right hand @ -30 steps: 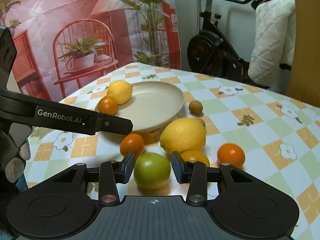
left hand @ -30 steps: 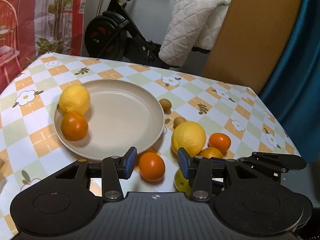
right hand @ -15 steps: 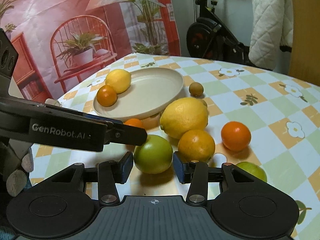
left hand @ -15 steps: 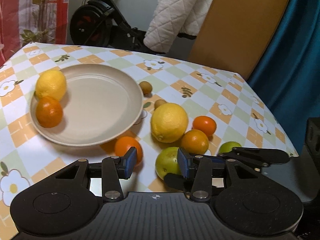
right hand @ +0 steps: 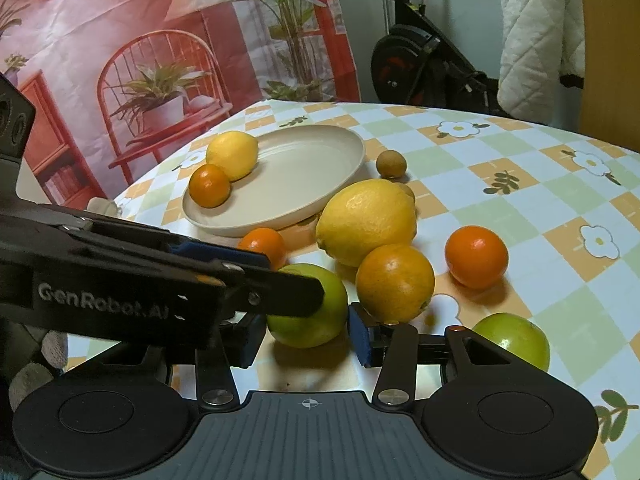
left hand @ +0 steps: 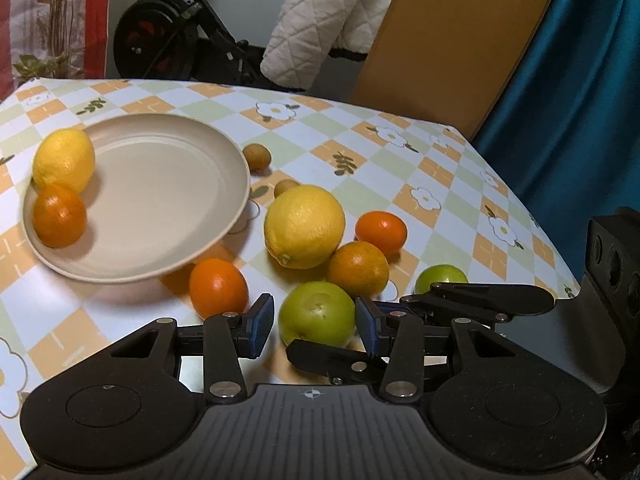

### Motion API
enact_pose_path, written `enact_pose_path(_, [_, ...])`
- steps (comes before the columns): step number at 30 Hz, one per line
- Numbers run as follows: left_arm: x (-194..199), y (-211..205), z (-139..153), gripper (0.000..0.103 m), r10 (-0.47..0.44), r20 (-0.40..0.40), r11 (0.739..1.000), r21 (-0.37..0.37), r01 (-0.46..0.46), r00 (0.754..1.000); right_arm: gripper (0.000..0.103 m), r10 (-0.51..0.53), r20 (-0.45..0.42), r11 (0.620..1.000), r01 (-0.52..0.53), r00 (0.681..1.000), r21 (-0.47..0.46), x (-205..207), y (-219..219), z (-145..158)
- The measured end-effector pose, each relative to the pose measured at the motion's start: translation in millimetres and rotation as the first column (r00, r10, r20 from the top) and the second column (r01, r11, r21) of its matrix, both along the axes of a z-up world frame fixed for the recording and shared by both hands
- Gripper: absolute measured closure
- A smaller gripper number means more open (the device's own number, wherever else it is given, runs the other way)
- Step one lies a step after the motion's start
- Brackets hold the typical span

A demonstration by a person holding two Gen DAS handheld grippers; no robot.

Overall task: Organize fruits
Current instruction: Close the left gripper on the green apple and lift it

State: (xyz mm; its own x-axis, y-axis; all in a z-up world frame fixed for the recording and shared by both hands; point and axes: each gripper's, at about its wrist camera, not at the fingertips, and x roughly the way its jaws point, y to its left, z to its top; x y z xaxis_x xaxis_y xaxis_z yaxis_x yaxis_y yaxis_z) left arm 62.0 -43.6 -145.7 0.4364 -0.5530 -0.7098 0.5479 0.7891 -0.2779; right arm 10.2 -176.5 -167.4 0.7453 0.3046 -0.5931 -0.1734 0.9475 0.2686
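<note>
A beige plate (left hand: 168, 236) (right hand: 320, 200) holds a lemon (left hand: 64, 160) (right hand: 232, 154) and an orange (left hand: 59, 215) (right hand: 209, 185). On the checked cloth lie a big lemon (left hand: 305, 226) (right hand: 366, 222), several oranges (left hand: 218, 288) (right hand: 394, 282) and two green fruits. My left gripper (left hand: 315, 322) is open around the nearer green fruit (left hand: 317, 313) (right hand: 316, 312). My right gripper (right hand: 306, 334) is open around the same fruit; its left pad is hidden behind the left gripper's finger (right hand: 168, 276). Its finger (left hand: 484, 299) crosses the left wrist view.
A second green fruit (left hand: 441, 276) (right hand: 512, 338) lies near the table's right edge. Two small brown fruits (left hand: 257, 156) (right hand: 391, 163) sit beside the plate. An exercise bike (left hand: 168, 36), a quilted blanket and a brown panel stand behind the table.
The left gripper has shifted right, from over the orange to around the green fruit. The right gripper has pulled back slightly; the left gripper's finger now crosses in front of it.
</note>
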Motion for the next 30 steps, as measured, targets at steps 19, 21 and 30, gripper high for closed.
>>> enact_pose_path(19, [-0.5, 8.4, 13.8, 0.056, 0.014, 0.044, 0.999, -0.051, -0.012, 0.999, 0.063, 0.002, 0.057, 1.000, -0.001, 0.998, -0.030, 0.9, 2.0, 18.8])
enact_pose_path(21, [2.4, 13.1, 19.9, 0.056, 0.028, 0.059, 0.998, -0.064, -0.024, 0.998, 0.063, 0.015, 0.071, 0.999, -0.011, 0.997, -0.045, 5.9, 5.1, 27.2])
enact_pose_path(30, [29.8, 32.4, 46.0, 0.056, 0.109, 0.101, 0.990, -0.098, -0.099, 0.989, 0.063, 0.082, 0.121, 0.993, -0.071, 0.989, -0.090, 42.9, 25.1, 61.8])
